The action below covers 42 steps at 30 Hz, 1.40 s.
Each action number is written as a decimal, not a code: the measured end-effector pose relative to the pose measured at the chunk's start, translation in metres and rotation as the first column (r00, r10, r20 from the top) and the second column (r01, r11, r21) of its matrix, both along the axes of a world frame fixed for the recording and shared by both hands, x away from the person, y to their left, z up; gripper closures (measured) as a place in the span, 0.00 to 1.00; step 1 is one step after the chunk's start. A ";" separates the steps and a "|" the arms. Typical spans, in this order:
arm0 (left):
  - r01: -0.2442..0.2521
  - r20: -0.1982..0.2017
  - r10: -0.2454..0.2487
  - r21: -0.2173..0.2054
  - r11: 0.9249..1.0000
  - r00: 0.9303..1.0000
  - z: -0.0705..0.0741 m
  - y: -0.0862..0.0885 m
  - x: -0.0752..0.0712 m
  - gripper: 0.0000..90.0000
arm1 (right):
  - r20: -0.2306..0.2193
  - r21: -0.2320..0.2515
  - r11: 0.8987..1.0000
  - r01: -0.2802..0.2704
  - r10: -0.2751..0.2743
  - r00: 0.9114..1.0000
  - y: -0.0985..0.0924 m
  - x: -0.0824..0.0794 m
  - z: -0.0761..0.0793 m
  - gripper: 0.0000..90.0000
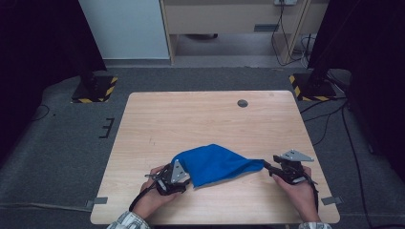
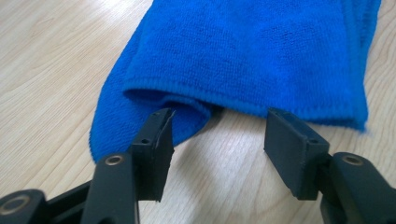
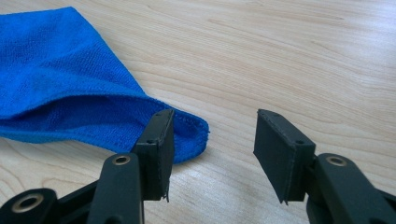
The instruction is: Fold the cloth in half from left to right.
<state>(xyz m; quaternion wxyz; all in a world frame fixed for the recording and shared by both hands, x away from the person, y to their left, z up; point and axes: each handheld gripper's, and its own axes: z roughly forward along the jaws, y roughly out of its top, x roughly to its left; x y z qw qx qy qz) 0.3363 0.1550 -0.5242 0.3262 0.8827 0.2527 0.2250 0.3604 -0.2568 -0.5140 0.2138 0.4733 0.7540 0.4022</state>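
The left gripper (image 1: 184, 172) is standing with its jaws apart, pressing on nothing; in the left gripper view its jaws are sitting just short of the near hem of the blue cloth (image 2: 252, 56), with bare wood showing between them and a folded flap of the cloth lying just behind the left jaw. The right gripper (image 1: 268, 167) is likewise parted and clamped on nothing; in the right gripper view the pointed corner of the blue cloth (image 3: 70, 93) is lying on the wood just beyond its left jaw, while the space between the jaws is showing only table.

Seen from the high view, the blue cloth (image 1: 213, 163) is lying on the near half of the table (image 1: 200, 119), bunched and folded over, broad toward the left gripper and tapering to a narrow tip that is reaching toward the right gripper. Each hand is resting low near the table's front edge, the left hand (image 1: 155, 191) at the cloth's wide end and the right hand (image 1: 298, 188) at its tip. A small dark round disc (image 1: 242, 103) is sitting far back on the table, well apart from the cloth.
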 end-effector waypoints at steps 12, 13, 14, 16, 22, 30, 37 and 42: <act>0.015 0.008 -0.014 -0.139 0.990 1.000 0.013 -0.012 0.000 0.49 | 0.011 0.007 1.000 -0.011 0.011 1.000 0.004 -0.001 0.001 0.54; 0.030 0.001 -0.030 -0.150 0.988 1.000 0.014 -0.012 -0.002 0.50 | 0.012 0.008 1.000 -0.012 0.012 1.000 0.004 -0.001 0.001 0.54; 0.040 -0.015 -0.043 -0.159 0.987 0.999 0.013 -0.013 -0.003 0.52 | 0.012 0.008 1.000 -0.012 0.012 1.000 0.004 -0.001 0.001 0.55; 0.041 -0.040 -0.047 -0.137 0.990 0.998 0.009 -0.016 -0.002 0.52 | 0.009 0.000 1.000 -0.015 0.015 1.000 0.005 -0.001 0.001 0.55; 0.040 -0.111 -0.053 -0.111 0.993 0.992 -0.003 -0.020 0.005 0.50 | 0.007 0.001 1.000 -0.018 0.018 1.000 0.006 -0.001 0.001 0.55; 0.059 -0.169 -0.086 -0.161 0.985 0.982 -0.003 -0.023 0.009 0.84 | 0.000 -0.008 1.000 -0.024 0.024 1.000 0.007 -0.001 -0.001 0.57; 0.033 -0.160 -0.066 -0.198 0.980 0.985 0.005 -0.018 0.010 0.94 | 0.005 -0.007 1.000 -0.028 0.028 1.000 0.007 -0.001 -0.001 0.60; 0.003 -0.130 -0.040 -0.273 0.962 0.991 0.020 -0.012 0.013 0.94 | -0.014 -0.028 0.997 -0.071 0.071 0.997 0.014 -0.001 -0.005 0.61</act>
